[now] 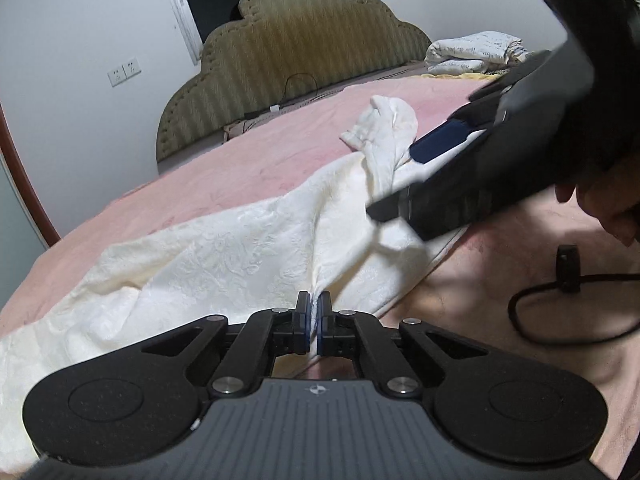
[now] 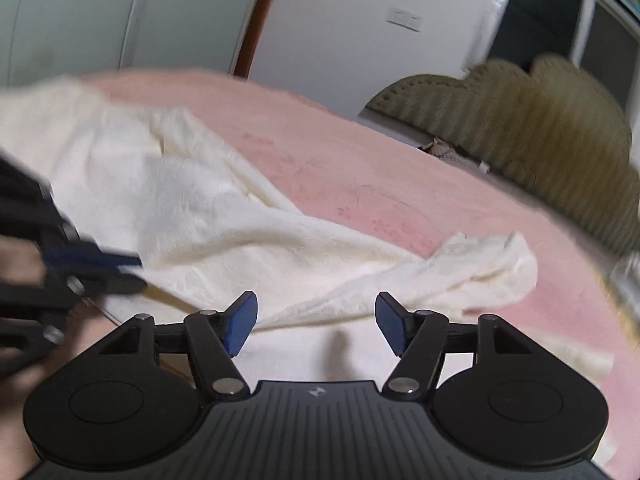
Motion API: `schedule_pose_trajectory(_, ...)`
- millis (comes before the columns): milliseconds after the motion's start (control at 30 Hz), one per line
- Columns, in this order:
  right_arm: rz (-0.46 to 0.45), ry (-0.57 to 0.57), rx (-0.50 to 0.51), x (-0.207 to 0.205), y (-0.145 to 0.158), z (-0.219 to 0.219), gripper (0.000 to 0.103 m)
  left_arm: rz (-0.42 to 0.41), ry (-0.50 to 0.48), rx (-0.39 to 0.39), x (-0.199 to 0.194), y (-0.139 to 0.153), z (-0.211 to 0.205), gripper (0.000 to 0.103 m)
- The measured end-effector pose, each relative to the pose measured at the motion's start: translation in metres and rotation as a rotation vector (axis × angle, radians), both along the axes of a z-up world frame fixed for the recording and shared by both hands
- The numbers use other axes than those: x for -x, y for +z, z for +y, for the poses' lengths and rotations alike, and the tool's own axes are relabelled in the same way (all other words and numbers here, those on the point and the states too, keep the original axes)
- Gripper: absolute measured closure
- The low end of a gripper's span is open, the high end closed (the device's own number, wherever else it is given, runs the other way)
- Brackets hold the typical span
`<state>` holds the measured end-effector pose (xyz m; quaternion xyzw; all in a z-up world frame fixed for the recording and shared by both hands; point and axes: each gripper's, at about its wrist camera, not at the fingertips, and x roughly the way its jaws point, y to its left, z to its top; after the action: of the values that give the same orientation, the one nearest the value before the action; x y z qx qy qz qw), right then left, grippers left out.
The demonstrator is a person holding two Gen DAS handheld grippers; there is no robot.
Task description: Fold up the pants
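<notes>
On the pink bed, left gripper pinches blurred cream pants; right gripper gapes empty.

- Cream-white pants, embossed all over with a faint floral pattern.
- Pale pink bedspread, marked with fainter, darker pink motifs.
- Olive-green headboard, vertically striped, edged with a row of studs.
- Black left gripper with blue pads; ribbed dark grey body.
- Black right gripper, likewise with blue pads.
- White folded bedding, printed with small dark marks.
- Black cable on pink.
- White walls, white wall sockets, reddish-brown door frame.
</notes>
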<state>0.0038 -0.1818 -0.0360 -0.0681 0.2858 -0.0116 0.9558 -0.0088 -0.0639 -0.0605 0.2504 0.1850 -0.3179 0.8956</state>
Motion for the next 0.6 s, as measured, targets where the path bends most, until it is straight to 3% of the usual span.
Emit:
schedule_pose_trajectory(100,-0.036,-0.098,-0.164,-0.002,0.005,-0.024,0.038,0.001,-0.003,0.004,0.0,0.0,0.001,0.1)
schedule_pose_trajectory(233,-0.072,-0.093,-0.146,-0.008,0.008,-0.023,0.038,-0.011,-0.004,-0.022,0.002,0.001,-0.004,0.097)
schedule_pose_trajectory(267,-0.073,-0.076,-0.124,-0.011,0.007,-0.02,0.038,-0.017,-0.01,-0.03,0.002,0.001,-0.005,0.087)
schedule_pose_trajectory(300,-0.062,-0.063,-0.113,-0.016,0.005,-0.018,0.038,-0.022,-0.017,-0.038,0.004,0.002,-0.008,0.084)
schedule_pose_trajectory(433,0.01,-0.121,-0.213,-0.035,-0.01,-0.029,0.039,-0.062,-0.06,-0.088,0.002,0.002,-0.018,0.079)
schedule_pose_trajectory(500,0.027,-0.146,-0.285,-0.034,-0.016,-0.038,0.048,-0.074,-0.071,-0.103,0.0,0.0,-0.024,0.078)
schedule_pose_trajectory(533,0.028,-0.145,-0.314,-0.032,-0.017,-0.042,0.062,-0.074,-0.073,-0.107,-0.002,0.0,-0.026,0.078)
schedule_pose_trajectory(567,0.024,-0.145,-0.347,-0.03,-0.017,-0.045,0.075,-0.07,-0.074,-0.112,-0.003,0.0,-0.027,0.079)
schedule_pose_trajectory(600,0.016,-0.148,-0.375,-0.027,-0.017,-0.049,0.078,-0.069,-0.072,-0.114,-0.004,-0.001,-0.028,0.088)
